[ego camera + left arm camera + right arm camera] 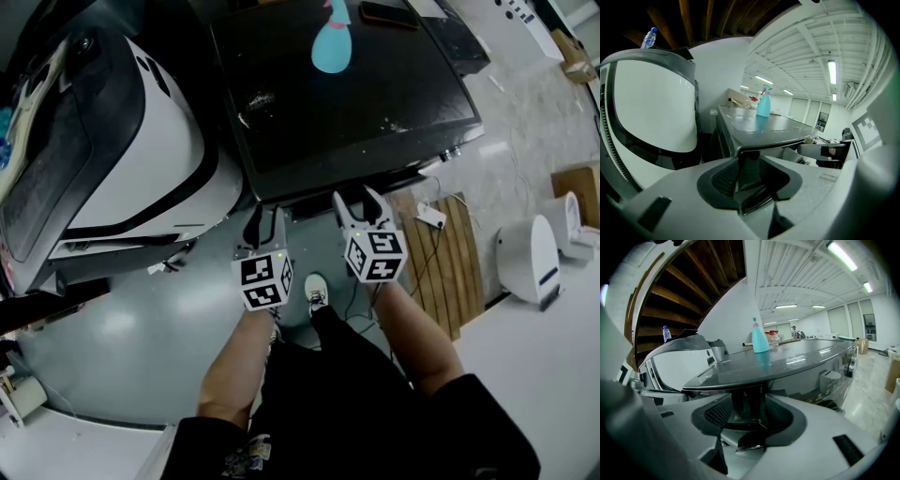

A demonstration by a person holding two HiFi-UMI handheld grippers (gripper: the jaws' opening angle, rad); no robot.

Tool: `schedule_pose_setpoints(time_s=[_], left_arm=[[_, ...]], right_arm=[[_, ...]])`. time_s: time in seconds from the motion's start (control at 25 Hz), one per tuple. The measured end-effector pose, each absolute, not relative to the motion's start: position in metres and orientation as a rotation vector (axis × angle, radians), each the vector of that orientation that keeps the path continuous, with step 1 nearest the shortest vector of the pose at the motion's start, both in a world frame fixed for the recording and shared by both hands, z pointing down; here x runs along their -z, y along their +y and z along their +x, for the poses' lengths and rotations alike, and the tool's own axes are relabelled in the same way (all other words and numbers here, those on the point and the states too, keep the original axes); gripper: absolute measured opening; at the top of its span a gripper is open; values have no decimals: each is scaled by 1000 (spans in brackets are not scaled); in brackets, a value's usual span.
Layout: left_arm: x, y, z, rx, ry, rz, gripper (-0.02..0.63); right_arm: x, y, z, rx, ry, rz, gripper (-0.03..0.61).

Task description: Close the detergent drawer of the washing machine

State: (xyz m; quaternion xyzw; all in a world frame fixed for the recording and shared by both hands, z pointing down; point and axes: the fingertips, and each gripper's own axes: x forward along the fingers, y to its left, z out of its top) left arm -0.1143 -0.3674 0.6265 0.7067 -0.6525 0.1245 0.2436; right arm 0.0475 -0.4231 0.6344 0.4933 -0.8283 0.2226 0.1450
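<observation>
Head view: we stand at the front of the dark washing machine point(347, 103). A teal spray bottle point(330, 42) is upright toward the far side of its top. The left gripper point(265, 217) sits just off the near left corner. The right gripper point(360, 202) is beside it, tips close under the front edge. A white appliance point(141, 141) with a dark lid stands to the left.

Left gripper view: jaws partly apart, pads bare, nothing gripped. The corner of the machine's top shows beyond the gap. To the right, below the top's front edge, we read the detergent drawer point(813, 151) as a pale tray with a dark outer end, jutting from the front face. We cannot tell whether either gripper touches it.

Right gripper view: jaws wider apart, nothing held. The top's edge runs just above the gap.
</observation>
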Motion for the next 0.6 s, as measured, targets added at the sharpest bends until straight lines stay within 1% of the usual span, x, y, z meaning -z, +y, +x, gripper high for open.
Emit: schedule_pose_setpoints(time_s=[0.24,0.36,0.4,0.48,0.56,0.6], left_arm=[[-621,-360,-118,-338,-1786,1928,133],[-615,-353,-118,-342,-1775,1958,133],[-612,-350,-118,-345,-1771,1975,133],[-604,-345,-118,-352,-1768,2008,133],[-594,-339,-118,-346,-1764,2044,133],[-589,-336,-119,-340,-1760,2063,133]], right_arm=[[-635,-423,49,-640,-2393,1415,216],[-631,-420,49,-638,-2387,1434,196],[-629,-419,49,-630,-2389,1440,153],[-622,-415,47,-608,-2398,1449,106],[-613,-410,44,-580,-2412,1456,-5],[-608,-408,41,-566,-2423,1454,-5]])
